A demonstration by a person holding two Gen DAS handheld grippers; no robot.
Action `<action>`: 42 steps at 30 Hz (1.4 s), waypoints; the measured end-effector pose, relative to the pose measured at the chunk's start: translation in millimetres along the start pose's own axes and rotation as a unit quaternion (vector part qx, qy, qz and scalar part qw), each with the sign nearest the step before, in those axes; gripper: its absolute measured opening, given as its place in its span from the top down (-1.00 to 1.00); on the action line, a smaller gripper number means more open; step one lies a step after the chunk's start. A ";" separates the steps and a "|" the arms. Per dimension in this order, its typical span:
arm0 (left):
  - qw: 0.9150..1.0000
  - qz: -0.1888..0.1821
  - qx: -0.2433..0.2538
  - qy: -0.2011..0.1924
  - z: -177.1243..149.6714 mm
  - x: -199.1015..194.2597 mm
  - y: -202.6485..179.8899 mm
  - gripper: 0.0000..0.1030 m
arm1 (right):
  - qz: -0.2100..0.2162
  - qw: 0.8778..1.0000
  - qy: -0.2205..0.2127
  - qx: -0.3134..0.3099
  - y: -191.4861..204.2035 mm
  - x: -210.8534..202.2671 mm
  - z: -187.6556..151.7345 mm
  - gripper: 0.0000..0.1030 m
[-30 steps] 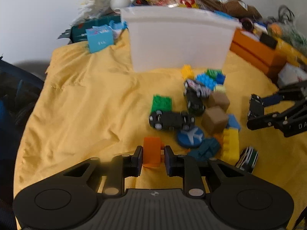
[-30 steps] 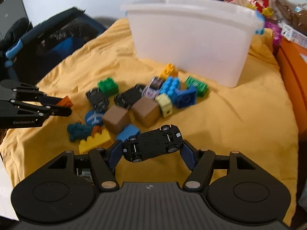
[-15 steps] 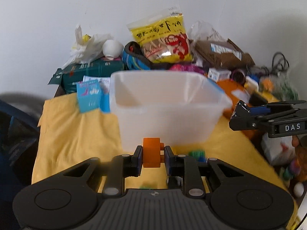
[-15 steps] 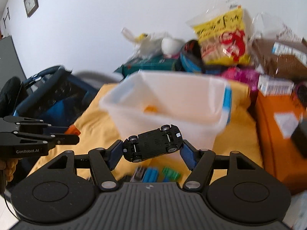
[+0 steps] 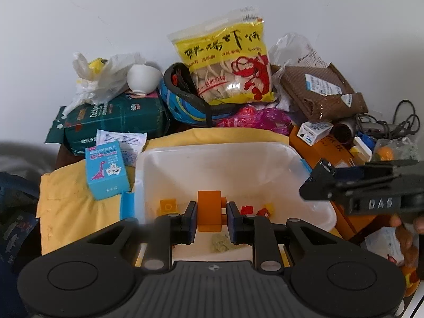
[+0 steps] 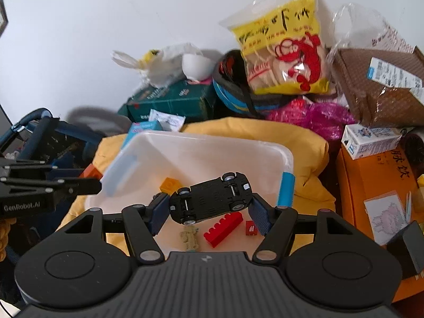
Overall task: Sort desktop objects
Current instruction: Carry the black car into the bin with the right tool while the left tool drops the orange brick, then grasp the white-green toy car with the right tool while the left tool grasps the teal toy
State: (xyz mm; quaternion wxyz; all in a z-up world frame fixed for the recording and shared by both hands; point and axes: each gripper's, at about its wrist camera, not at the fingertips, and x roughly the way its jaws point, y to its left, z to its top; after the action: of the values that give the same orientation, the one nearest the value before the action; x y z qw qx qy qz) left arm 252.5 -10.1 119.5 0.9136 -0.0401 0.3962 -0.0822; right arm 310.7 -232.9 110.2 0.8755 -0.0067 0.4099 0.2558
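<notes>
My left gripper (image 5: 210, 216) is shut on an orange block (image 5: 209, 213) and hangs over the near side of the white plastic bin (image 5: 228, 151). My right gripper (image 6: 209, 209) is shut on a black toy car (image 6: 210, 201), held belly-up above the same bin (image 6: 185, 143). On the bin floor lie an orange brick (image 6: 169, 184), a red brick (image 6: 224, 228), a small red piece (image 6: 251, 228) and a beige toy (image 6: 189, 237). Each gripper shows at the edge of the other's view: the right one (image 5: 357, 188), the left one (image 6: 50, 185).
The bin sits on a yellow cloth (image 5: 79, 201). Behind it are a yellow snack bag (image 5: 228, 61), a dark green pack (image 5: 114, 119), a blue card box (image 5: 106, 169), a blue helmet (image 5: 182, 100) and a brown parcel (image 5: 318, 92). An orange box (image 6: 371, 185) stands to the right.
Both grippers rose from the toy pile on the cloth and moved forward over the bin, carrying the orange block and the black car. The bin's inside now shows.
</notes>
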 end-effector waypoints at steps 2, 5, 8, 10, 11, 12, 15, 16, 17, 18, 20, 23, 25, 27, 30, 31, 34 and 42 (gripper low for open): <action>1.000 0.000 -0.002 0.009 5.9 10.0 0.6 0.50 | -0.001 1.000 0.013 0.006 -3.5 8.2 2.1 -0.32; 1.000 0.008 -0.005 0.018 12.5 21.8 2.2 0.50 | -0.008 1.000 0.025 0.007 -6.8 17.7 6.1 -0.32; 1.000 0.013 -0.009 0.023 17.4 31.0 3.8 0.47 | -0.017 0.999 0.033 0.004 -8.2 25.4 9.7 -0.34; 1.000 0.015 -0.011 0.021 18.4 34.6 3.9 -0.03 | -0.027 0.999 0.033 -0.003 -8.1 27.9 10.7 -0.44; 1.000 0.023 -0.013 0.015 17.2 34.4 4.0 -0.15 | -0.030 0.999 0.029 -0.006 -8.3 27.2 9.5 -0.49; 0.999 0.030 -0.011 0.009 15.8 33.7 4.3 -0.20 | -0.030 0.999 0.025 -0.008 -8.2 26.1 8.7 -0.52; 1.000 0.028 -0.010 -0.004 3.6 25.0 8.7 -0.20 | -0.019 1.000 0.006 -0.013 -4.5 12.7 -2.2 -0.52; 1.000 0.025 -0.009 -0.012 -2.5 20.2 10.1 -0.20 | -0.012 1.000 -0.005 -0.016 -0.8 4.8 -8.8 -0.52; 0.999 0.027 -0.003 -0.020 -13.4 12.5 10.7 -0.20 | 0.000 1.000 -0.017 -0.023 3.9 -5.5 -18.5 -0.52; 0.999 0.029 0.005 -0.027 -24.1 5.5 10.0 -0.20 | 0.008 0.999 -0.022 -0.030 9.8 -13.8 -28.0 -0.52; 0.999 0.026 0.029 -0.036 -56.3 -10.7 8.1 -0.20 | 0.032 0.998 -0.027 -0.047 25.0 -32.0 -60.0 -0.55; 0.998 0.026 0.048 -0.031 -112.9 -28.5 7.5 -0.20 | 0.049 0.996 0.000 -0.076 49.4 -42.6 -115.9 -0.59; 0.998 0.026 0.049 -0.018 -148.6 -35.8 7.5 -0.20 | 0.058 0.993 0.028 -0.099 64.4 -42.5 -152.9 -0.59; 0.999 0.028 0.047 -0.004 -184.4 -42.5 6.6 -0.20 | 0.066 0.989 0.054 -0.118 79.6 -40.2 -189.3 -0.59; 0.999 0.019 0.043 0.010 -224.9 -49.7 2.9 -0.20 | 0.078 0.985 0.089 -0.126 97.0 -31.4 -228.3 -0.59; 0.999 0.017 0.044 0.014 -234.2 -50.4 1.4 -0.20 | 0.083 0.984 0.094 -0.126 101.8 -29.5 -237.2 -0.59; 0.999 0.008 0.032 0.025 -255.0 -50.7 -0.2 -0.20 | 0.087 0.981 0.106 -0.138 117.3 -19.4 -251.0 -0.59; 0.998 0.006 0.055 0.031 -280.0 -46.5 -7.5 -0.20 | 0.078 0.978 0.107 -0.159 121.0 -3.1 -258.8 -0.31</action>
State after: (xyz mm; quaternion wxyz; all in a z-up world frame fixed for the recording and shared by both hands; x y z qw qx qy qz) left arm 15.9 -11.3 -37.3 0.9022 0.0153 0.4195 -0.0992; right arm 69.4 -186.5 -35.4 0.7917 -0.1414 0.4545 0.3829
